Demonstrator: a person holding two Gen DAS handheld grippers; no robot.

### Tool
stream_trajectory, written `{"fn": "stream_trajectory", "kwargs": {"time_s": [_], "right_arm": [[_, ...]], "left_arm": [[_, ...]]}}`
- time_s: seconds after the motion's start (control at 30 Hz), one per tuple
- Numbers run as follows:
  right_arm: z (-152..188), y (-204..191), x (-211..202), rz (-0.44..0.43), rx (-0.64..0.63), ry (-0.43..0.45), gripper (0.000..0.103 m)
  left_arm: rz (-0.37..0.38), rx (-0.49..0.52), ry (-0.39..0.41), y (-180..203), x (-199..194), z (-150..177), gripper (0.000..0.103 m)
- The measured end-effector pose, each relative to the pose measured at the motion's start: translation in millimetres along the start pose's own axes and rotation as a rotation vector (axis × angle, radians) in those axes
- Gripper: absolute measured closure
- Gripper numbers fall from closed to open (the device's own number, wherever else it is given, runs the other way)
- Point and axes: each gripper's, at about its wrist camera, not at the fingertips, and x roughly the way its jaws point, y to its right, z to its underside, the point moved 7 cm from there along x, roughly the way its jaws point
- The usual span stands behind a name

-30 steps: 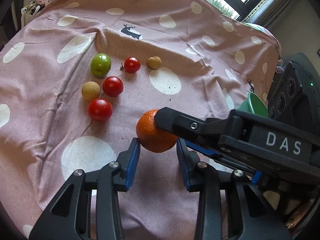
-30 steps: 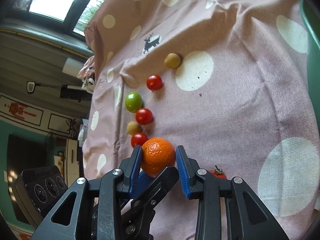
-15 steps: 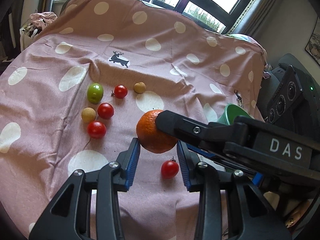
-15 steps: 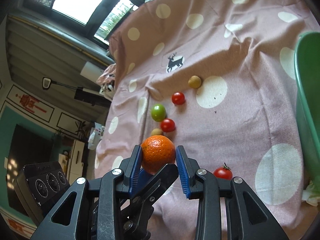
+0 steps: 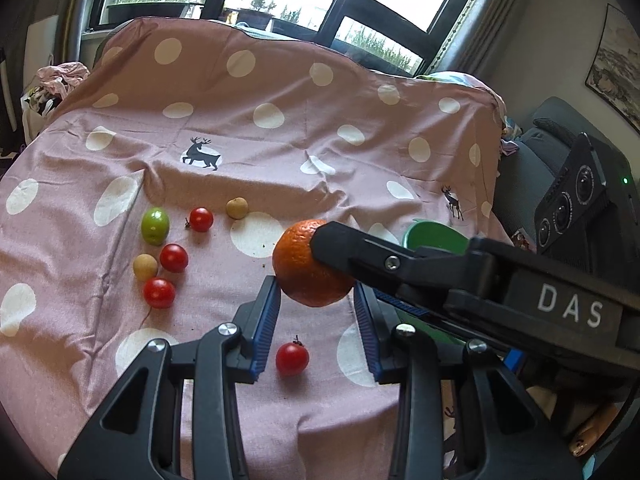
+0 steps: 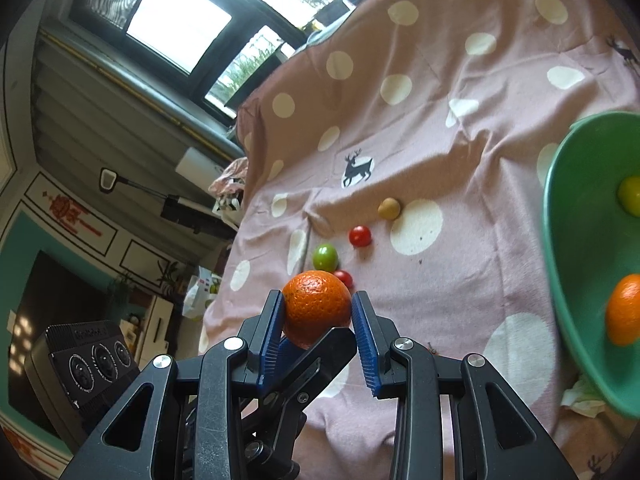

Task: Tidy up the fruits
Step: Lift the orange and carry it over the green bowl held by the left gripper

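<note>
My right gripper [image 6: 318, 312] is shut on an orange mandarin [image 6: 316, 307], held in the air above the pink dotted cloth [image 6: 440, 140]. The mandarin also shows in the left wrist view [image 5: 308, 268], just above my open left gripper [image 5: 316, 312], whose jaws stand on either side below it. A green bowl [image 6: 560, 264] at the right holds another mandarin [image 6: 624, 308] and a yellow-green fruit [image 6: 630, 196]. On the cloth lie red cherry tomatoes [image 5: 159, 293], a green fruit [image 5: 155, 225] and small tan fruits [image 5: 237, 208]. One tomato [image 5: 292, 358] lies under my left gripper.
The green bowl's rim [image 5: 436, 236] shows behind the right gripper's arm in the left wrist view. Windows stand behind the table. A grey chair [image 5: 540, 148] is at the right, and crumpled paper [image 6: 584, 396] lies by the bowl.
Both grippers have risen and pulled back from the cloth, with the mandarin carried up in the right gripper. The green bowl and its fruit have come into the right wrist view.
</note>
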Motion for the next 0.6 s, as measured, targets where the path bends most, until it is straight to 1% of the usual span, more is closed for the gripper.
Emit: {"fn": "stream_trajectory", "kwargs": {"time_s": [0.23,0.37,0.6], "right_arm": [[-11.7,17.3,-27.4,0.014,0.030,0.071,0.066],[-17.9,29.3,-43.1,0.025,0.052,0.117,0.066],[-25.9,57.2,-67.7,0.047,0.123,0.175,0.066]], "left_arm": [[0.033,0.071,-0.011,34.8,11.2,-5.5,0.066],[0.063,0.101,-0.030,54.2,20.9,-7.3,0.066],[0.096,0.163,-0.063,86.0,36.8,-5.3,0.066]]}}
